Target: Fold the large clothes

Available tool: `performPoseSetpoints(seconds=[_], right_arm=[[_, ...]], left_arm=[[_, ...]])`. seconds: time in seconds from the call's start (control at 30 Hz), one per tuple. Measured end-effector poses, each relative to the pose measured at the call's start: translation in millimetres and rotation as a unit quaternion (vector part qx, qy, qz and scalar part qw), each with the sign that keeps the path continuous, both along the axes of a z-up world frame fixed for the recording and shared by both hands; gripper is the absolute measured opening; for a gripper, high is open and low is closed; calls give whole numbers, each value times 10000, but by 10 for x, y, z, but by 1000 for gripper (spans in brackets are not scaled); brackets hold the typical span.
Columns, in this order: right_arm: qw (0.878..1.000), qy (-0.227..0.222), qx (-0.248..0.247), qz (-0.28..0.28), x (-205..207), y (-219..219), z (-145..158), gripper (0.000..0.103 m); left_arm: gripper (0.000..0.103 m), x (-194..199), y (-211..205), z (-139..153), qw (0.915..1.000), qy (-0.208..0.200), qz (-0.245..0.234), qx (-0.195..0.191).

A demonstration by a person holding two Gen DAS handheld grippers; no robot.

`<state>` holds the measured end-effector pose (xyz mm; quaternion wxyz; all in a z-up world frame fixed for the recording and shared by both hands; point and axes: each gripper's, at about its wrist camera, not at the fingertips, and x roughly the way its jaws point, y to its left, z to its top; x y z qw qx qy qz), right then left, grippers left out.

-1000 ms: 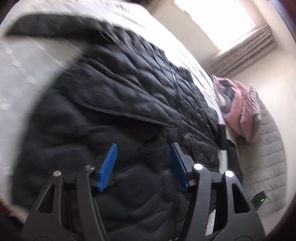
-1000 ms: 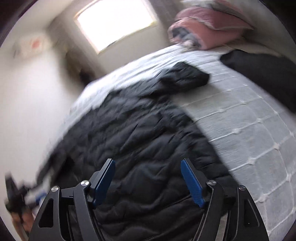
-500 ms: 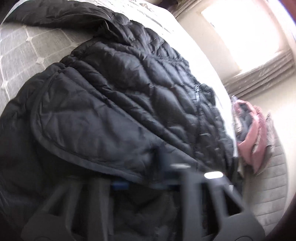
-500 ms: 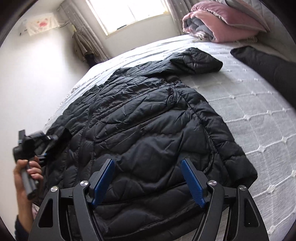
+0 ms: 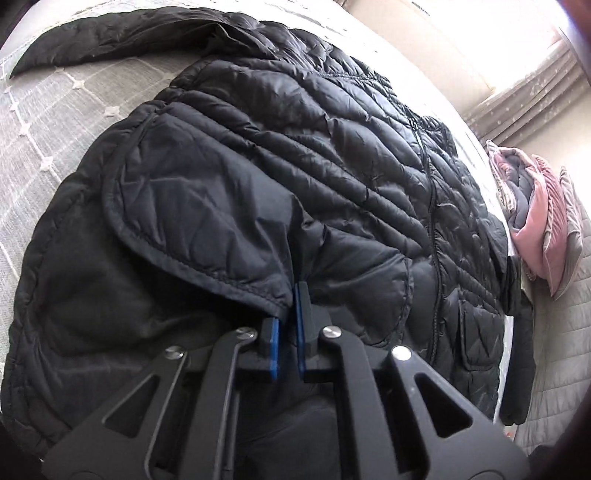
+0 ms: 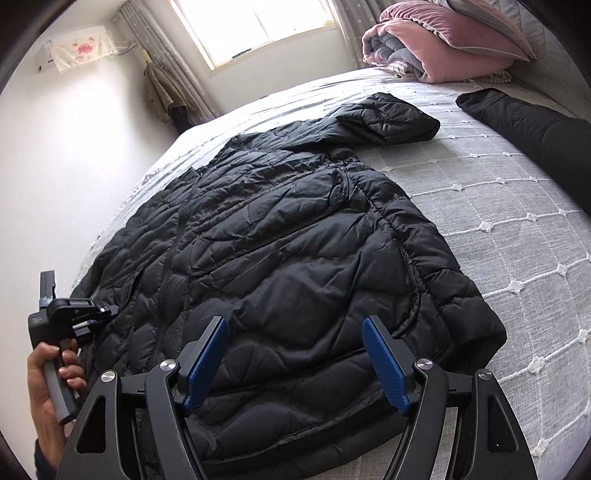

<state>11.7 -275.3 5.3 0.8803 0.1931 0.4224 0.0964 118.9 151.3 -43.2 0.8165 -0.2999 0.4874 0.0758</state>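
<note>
No readable text, labels, brand names or numbers. A cloth (image 6: 83, 46) on the wall left of the window (image 6: 255, 27) carries a pink design, too small to read.

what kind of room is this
Most likely a bedroom. A black puffer jacket lies spread on a bed with a grey quilted cover, a folded pink duvet sits at its far end, and a curtained window lights the wall behind.

Jacket (image 6: 288, 251): black, wavy quilted stitching, slight sheen. Bedspread (image 6: 517, 229): pale grey, white stitched grid with small white star tufts at crossings. Folded blanket (image 6: 439, 40): dusty pink with grey inner layer. Gripper pads (image 6: 386, 365): blue, finely textured; gripper frames black, silver rivets. Curtains (image 5: 532, 85): grey, pale speckles. Wall (image 6: 55, 155): white.
</note>
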Motion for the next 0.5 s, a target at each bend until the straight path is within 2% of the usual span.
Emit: performPoseSetpoints(seconds=[0.13,0.23,0.3,0.4,0.5], right_arm=[[10000,16,-54,-65,-16,-21,-1,76],[9999,-59,8,-146,-47,-69,30,76],[9998,-88,24,-180,-60,-89,44,76],[9998,-100,44,-160,-58,-82,53,79],[9999,-93,-29,-114,-53,-51,48,80]], left_arm=[[19,-130,20,167,9999,-89,-66,57],[32,-284,92,410,9986,-395,51,343],[47,-350,159,559,9960,-668,267,537],[50,-229,148,594,9944,-751,243,699],[50,-19,32,442,9940,-457,24,992]])
